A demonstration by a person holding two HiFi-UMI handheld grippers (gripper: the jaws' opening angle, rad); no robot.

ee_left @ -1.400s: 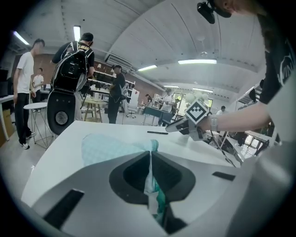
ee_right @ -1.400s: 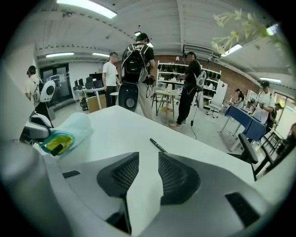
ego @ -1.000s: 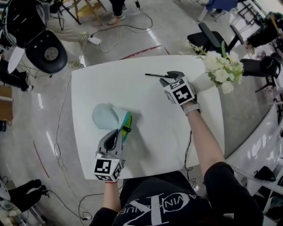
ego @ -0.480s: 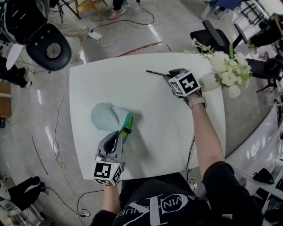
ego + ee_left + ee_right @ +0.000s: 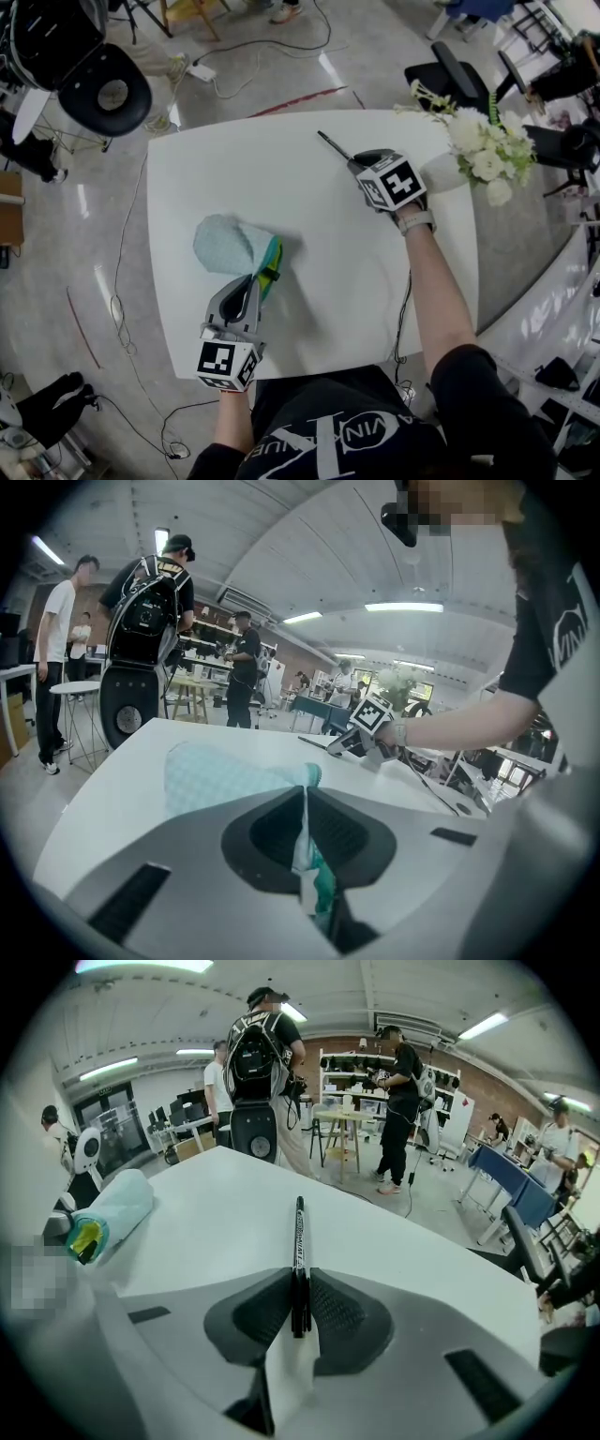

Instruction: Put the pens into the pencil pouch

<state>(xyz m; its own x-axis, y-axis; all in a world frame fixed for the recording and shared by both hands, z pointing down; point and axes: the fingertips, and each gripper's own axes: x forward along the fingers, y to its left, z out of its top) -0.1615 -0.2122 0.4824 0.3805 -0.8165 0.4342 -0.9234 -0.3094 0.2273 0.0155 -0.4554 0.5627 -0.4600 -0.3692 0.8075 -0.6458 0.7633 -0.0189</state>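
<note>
Currently, the right gripper (image 5: 300,1277) has just been closing its jaws and clamps the black pen (image 5: 299,1227) near one end, with the rest of the pen projecting forward over the white table (image 5: 309,309). The left gripper (image 5: 306,799) has its jaws together on what appears to be the rim of the light-blue pencil pouch (image 5: 220,775). The pouch lies on the table, well apart from the pen.

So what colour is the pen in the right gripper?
The pen is black; the right gripper view shows it best.
</note>
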